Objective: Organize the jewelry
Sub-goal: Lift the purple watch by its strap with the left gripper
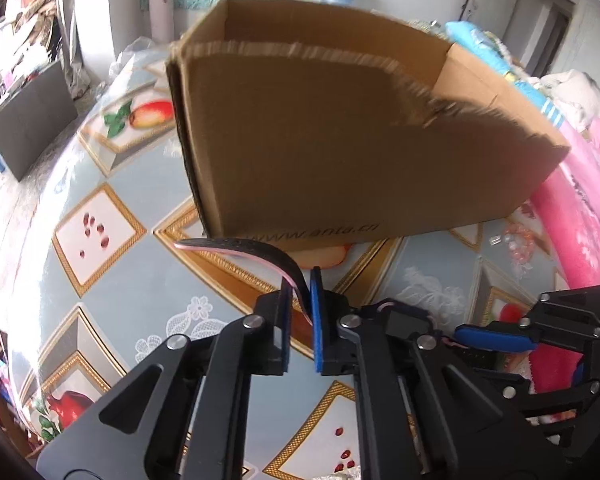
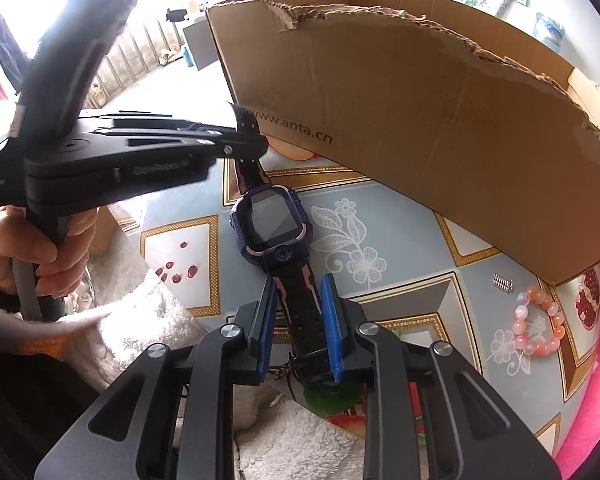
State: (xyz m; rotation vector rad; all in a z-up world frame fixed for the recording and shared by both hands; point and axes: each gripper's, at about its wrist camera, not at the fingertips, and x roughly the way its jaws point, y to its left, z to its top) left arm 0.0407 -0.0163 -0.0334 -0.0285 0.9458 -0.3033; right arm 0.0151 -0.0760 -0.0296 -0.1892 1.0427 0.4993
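Note:
A dark purple smartwatch point(image 2: 270, 228) with a black and pink strap hangs stretched between my two grippers, just above the patterned tablecloth point(image 2: 404, 296). My right gripper point(image 2: 299, 282) is shut on the near strap, with a blue pad against each edge. My left gripper point(image 1: 300, 280) is shut on the far strap point(image 1: 252, 246), whose free end curls away to the left. In the right wrist view the left gripper point(image 2: 254, 138) pinches that strap close to the cardboard box point(image 2: 420, 120). The right gripper point(image 1: 466, 332) shows at the lower right of the left wrist view.
The open box, with a torn front edge, stands right behind the watch. A pink and orange bead bracelet point(image 2: 540, 324) and a small silver clip point(image 2: 503, 282) lie to the right of it. A hand point(image 2: 20, 248) in a white fleece sleeve holds the left gripper. Pink bedding point(image 1: 568, 220) borders the right side.

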